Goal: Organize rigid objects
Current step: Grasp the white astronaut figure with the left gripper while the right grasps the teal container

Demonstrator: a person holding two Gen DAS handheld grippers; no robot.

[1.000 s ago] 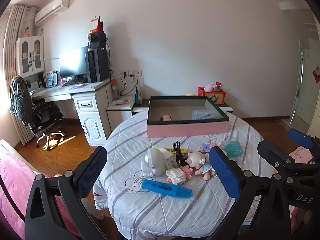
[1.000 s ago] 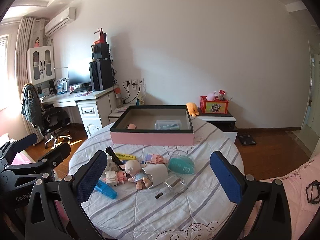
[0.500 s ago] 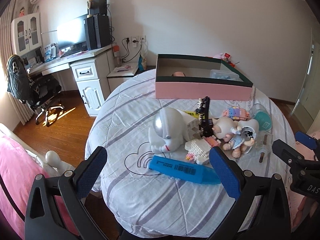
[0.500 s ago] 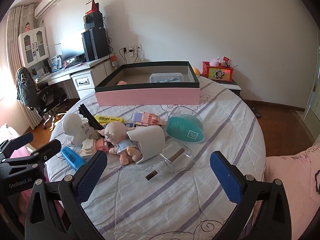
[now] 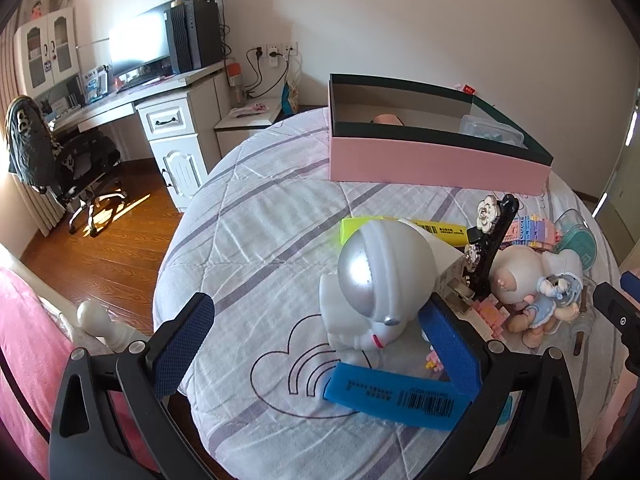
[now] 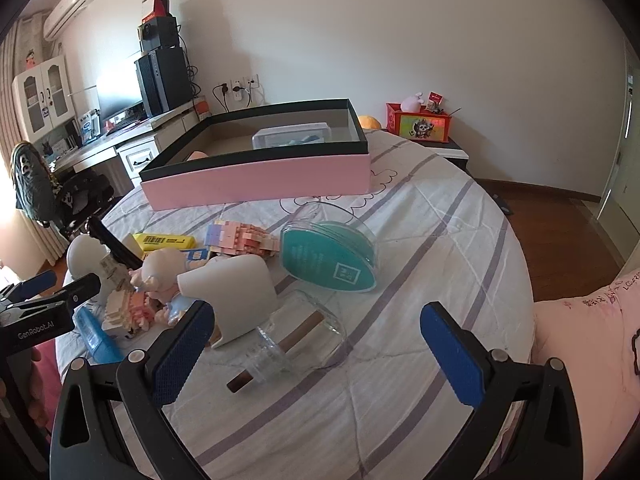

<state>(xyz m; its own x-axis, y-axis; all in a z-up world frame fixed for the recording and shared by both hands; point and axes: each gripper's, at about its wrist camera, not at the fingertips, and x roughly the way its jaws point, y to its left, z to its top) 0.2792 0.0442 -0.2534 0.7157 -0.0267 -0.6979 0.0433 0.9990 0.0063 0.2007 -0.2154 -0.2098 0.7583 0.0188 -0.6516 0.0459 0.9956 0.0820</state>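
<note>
I see the pink box point(image 5: 432, 160) upper right on the table point(image 5: 248, 232) | astronaut toy point(image 5: 376, 284) at centre, blue marker point(image 5: 396, 396) below it | my left gripper point(image 5: 320, 344) wide open around the toy | my right gripper point(image 6: 316, 344) open over the glass bottle point(image 6: 296, 336)

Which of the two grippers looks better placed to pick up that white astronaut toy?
Probably the left gripper: it is open, and the astronaut toy sits just ahead between its fingers. The right gripper faces the glass bottle instead.
</note>
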